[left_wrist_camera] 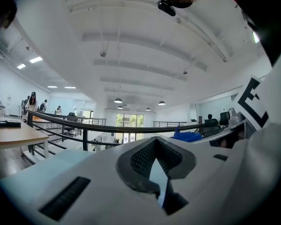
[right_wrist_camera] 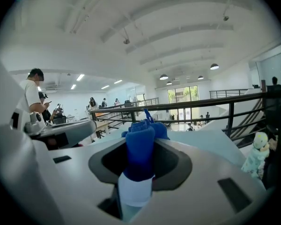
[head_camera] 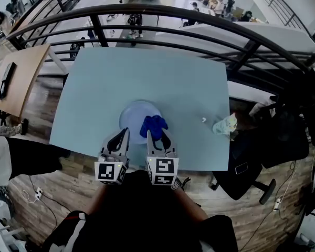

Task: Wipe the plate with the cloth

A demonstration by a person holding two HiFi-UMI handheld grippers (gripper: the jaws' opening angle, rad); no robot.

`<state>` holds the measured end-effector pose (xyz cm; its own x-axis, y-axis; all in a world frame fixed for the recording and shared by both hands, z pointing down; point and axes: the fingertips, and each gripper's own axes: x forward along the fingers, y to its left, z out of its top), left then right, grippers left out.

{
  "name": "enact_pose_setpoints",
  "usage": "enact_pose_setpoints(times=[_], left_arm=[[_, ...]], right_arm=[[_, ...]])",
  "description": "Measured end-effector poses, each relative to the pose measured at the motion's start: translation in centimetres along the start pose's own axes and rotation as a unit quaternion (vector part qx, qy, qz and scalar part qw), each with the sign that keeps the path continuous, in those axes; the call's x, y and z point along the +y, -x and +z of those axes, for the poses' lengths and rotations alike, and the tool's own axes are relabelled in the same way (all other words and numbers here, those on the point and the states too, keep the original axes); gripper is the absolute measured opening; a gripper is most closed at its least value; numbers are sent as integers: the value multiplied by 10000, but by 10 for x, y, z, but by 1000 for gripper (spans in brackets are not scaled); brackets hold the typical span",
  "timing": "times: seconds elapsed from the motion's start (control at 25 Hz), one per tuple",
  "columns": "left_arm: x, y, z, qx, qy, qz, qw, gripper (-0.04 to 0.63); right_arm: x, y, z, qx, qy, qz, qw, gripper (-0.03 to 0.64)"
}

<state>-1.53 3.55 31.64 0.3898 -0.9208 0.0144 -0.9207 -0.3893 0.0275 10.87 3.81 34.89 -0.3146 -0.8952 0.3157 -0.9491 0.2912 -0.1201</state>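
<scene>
A pale blue plate point(head_camera: 131, 115) lies at the near middle of the light blue table point(head_camera: 147, 72). My left gripper point(head_camera: 122, 134) is at the plate's near left rim. In the left gripper view its jaws are shut with a thin pale blue sliver point(left_wrist_camera: 158, 177) between them, which looks like the plate's edge. My right gripper point(head_camera: 161, 134) is shut on a bright blue cloth point(head_camera: 154, 125). The cloth bunches over the plate's right side. In the right gripper view the cloth point(right_wrist_camera: 140, 146) stands up between the jaws, with a white patch below it.
A pale green crumpled soft thing point(head_camera: 225, 125) lies near the table's right edge, with a small white bit point(head_camera: 203, 119) beside it. A black railing point(head_camera: 163, 14) runs beyond the table. A black chair point(head_camera: 252, 161) stands at the right and a wooden desk point(head_camera: 18, 75) at the left.
</scene>
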Motion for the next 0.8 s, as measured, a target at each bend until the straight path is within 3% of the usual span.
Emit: enact_pose_setpoints(times=[0.16,0.32,0.8], left_arm=[[-13,6,14,-133,-83,-27,9999,0],[-15,12,25,-189,-79,34,9998,1],[-17,27,17,-197,-152,159,9996,1]], right_arm=[[2,21,28,-563,229,-1,9982,120],[7,34,35,-794,302,102,9963,120],[4,53,29,-782,252,130,9965,120]])
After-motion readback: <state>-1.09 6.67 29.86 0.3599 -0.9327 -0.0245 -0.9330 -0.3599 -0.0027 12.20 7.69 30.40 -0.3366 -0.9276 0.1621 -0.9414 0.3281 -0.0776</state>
